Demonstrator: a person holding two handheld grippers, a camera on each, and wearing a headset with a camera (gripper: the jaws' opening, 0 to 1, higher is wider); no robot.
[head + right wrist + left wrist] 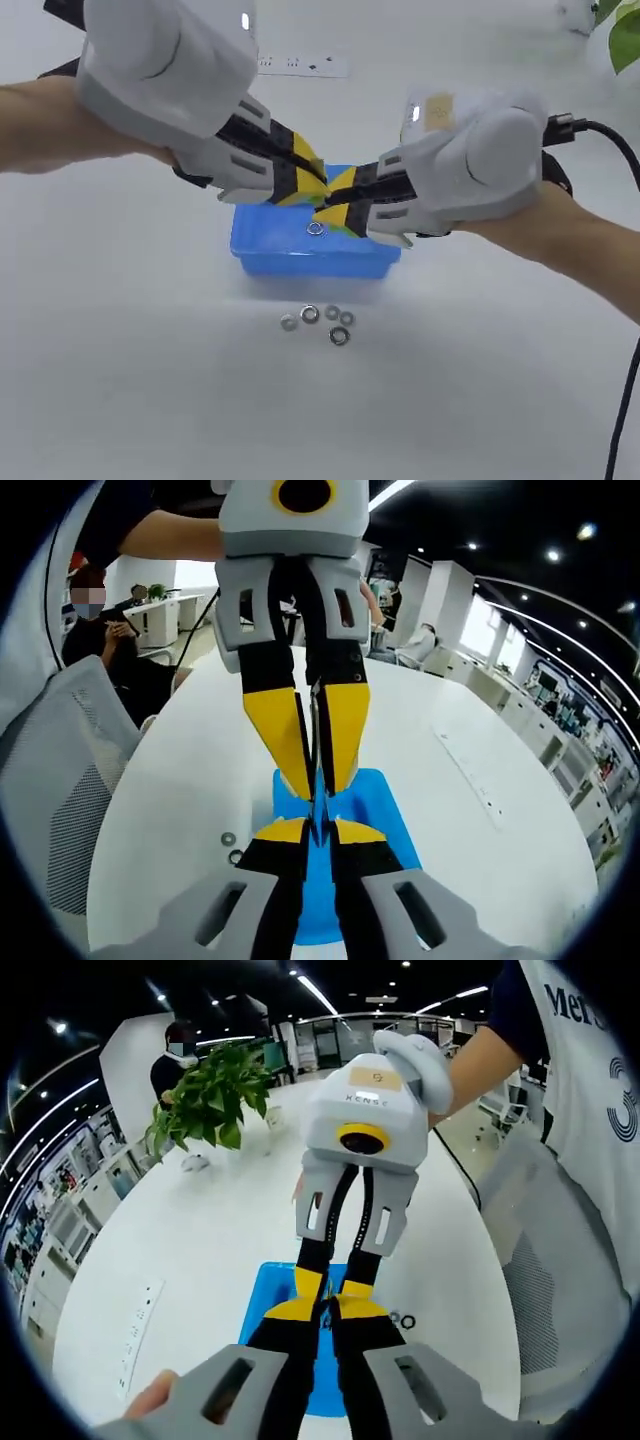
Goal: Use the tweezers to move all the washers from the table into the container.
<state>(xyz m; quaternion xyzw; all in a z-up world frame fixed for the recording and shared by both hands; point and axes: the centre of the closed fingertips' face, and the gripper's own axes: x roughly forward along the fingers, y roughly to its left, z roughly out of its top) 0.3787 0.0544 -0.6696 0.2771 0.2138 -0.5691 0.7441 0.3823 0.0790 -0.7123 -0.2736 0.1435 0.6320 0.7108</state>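
The left gripper and right gripper meet tip to tip above the blue container, both clenched on a thin grey sliver, seemingly the tweezers. One washer shows just below the tips; whether it is held or dropped I cannot tell. The loose washers lie on the table at 6 o'clock, strung 9 to 3, past the container's near wall, the right gripper slightly nearer.

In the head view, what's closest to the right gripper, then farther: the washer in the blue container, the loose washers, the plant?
1. Washer in the blue container, just below the right gripper.
2. Loose washers, on the table before the container.
3. Plant, far back right.
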